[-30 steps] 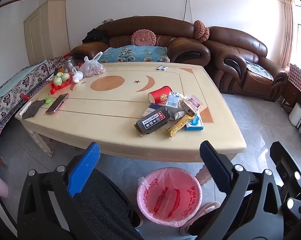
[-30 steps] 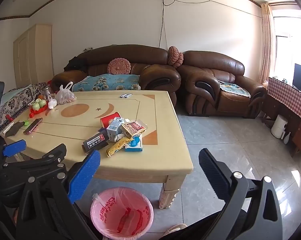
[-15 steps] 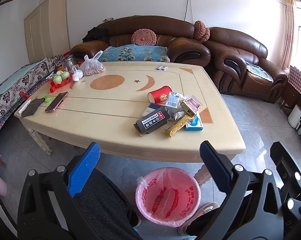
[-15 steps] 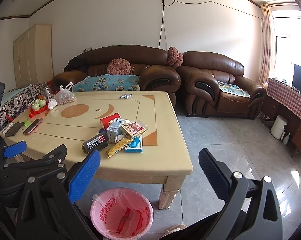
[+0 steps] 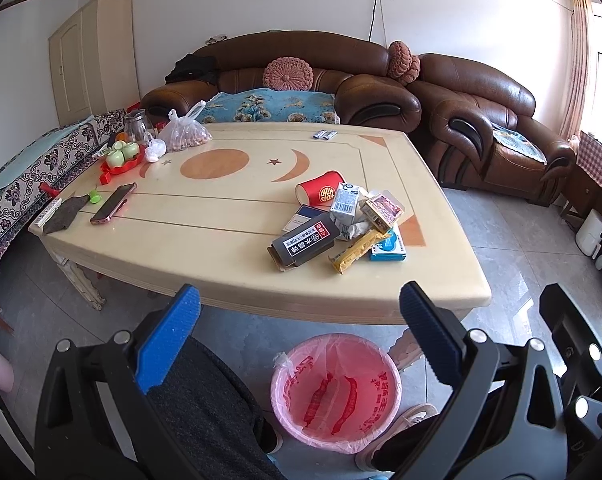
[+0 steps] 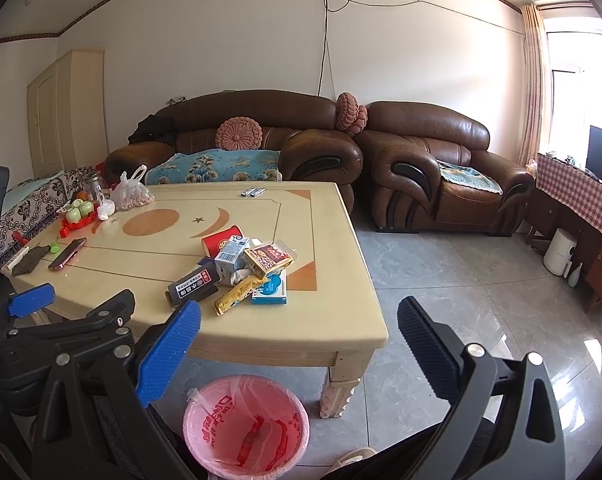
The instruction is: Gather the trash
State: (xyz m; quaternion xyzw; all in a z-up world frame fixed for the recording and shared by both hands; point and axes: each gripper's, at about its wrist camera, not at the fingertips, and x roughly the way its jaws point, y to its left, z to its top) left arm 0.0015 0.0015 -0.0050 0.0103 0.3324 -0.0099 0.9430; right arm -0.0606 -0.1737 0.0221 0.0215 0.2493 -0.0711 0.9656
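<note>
The fingers (image 5: 169,344) of the left gripper (image 5: 297,320) and the right gripper (image 6: 297,332) are standing wide apart with nothing between them, hanging short of the table (image 5: 237,272), and against the earlier frames the left view is sitting slightly higher while the right is barely changing. The trash is lying heaped near the table's near right corner: a red paper cup (image 5: 321,193) bearing a gold double-happiness sign, a milk carton (image 5: 344,209), a dark box (image 5: 305,242) with white Chinese characters too small to read, a yellow wrapper (image 5: 357,249) and a blue-and-white box (image 5: 389,249). The pink-lined bin (image 5: 335,388), printed with red characters, is sitting on the floor just before the table edge.
</note>
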